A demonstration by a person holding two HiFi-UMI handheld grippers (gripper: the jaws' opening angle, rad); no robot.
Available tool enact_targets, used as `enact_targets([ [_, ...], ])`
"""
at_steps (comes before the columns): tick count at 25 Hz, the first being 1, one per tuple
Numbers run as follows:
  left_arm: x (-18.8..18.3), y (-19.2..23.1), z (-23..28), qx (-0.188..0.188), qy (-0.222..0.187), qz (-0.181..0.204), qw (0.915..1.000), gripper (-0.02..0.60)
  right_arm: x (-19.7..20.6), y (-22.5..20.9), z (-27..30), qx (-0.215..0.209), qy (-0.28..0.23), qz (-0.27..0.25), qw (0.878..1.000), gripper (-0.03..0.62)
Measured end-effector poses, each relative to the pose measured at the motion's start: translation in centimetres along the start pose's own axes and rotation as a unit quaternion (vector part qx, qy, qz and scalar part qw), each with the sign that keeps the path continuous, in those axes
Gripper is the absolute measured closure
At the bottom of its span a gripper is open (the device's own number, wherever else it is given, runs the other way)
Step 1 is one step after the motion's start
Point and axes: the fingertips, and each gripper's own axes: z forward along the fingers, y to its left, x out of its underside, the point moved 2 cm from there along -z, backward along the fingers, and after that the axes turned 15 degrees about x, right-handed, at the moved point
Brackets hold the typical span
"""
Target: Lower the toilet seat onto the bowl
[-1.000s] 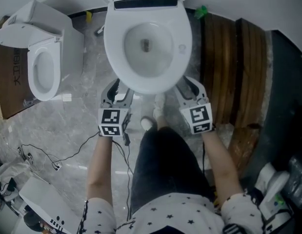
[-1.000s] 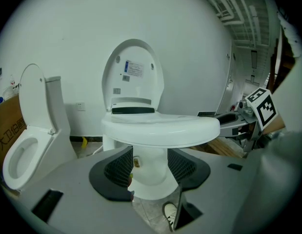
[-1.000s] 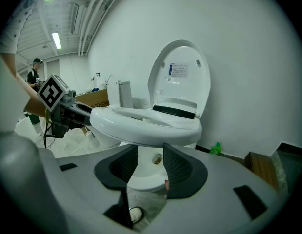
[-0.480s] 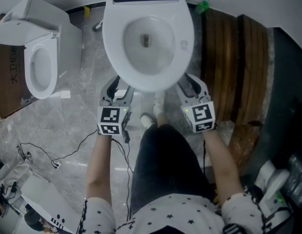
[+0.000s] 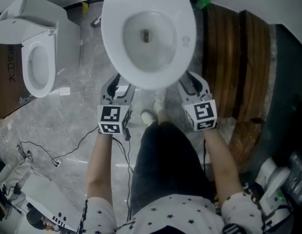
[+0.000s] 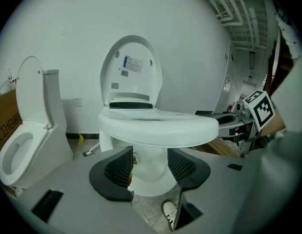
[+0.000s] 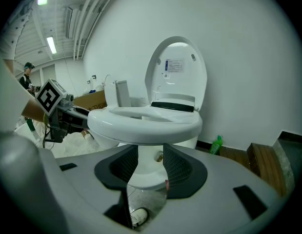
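Observation:
The white toilet has its seat lying flat on the bowl, while the lid stands upright against the wall behind it. In both gripper views the seat shows as a thick level ring. My left gripper sits low at the bowl's front left, open, with nothing between its jaws. At the bowl's front right my right gripper is also open and empty. Neither touches the toilet.
A second toilet with raised lid stands at the left beside a cardboard box. Wooden planks lie at the right, a green bottle by the wall. Cables trail on the marble floor. The person's shoe is between the grippers.
The head view has drifted, so the toilet sits slightly higher in frame. Both grippers stay open and keep their places at the bowl's front.

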Motion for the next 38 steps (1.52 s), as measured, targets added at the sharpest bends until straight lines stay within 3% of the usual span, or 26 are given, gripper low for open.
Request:
enact_targets([
  [38, 4.1, 0.8, 1.9, 0.003, 0.004, -0.016, 0.9999, 0.356, 3.8, 0.9, 2.5, -0.004, 0.017, -0.004, 1.000, 0.425],
])
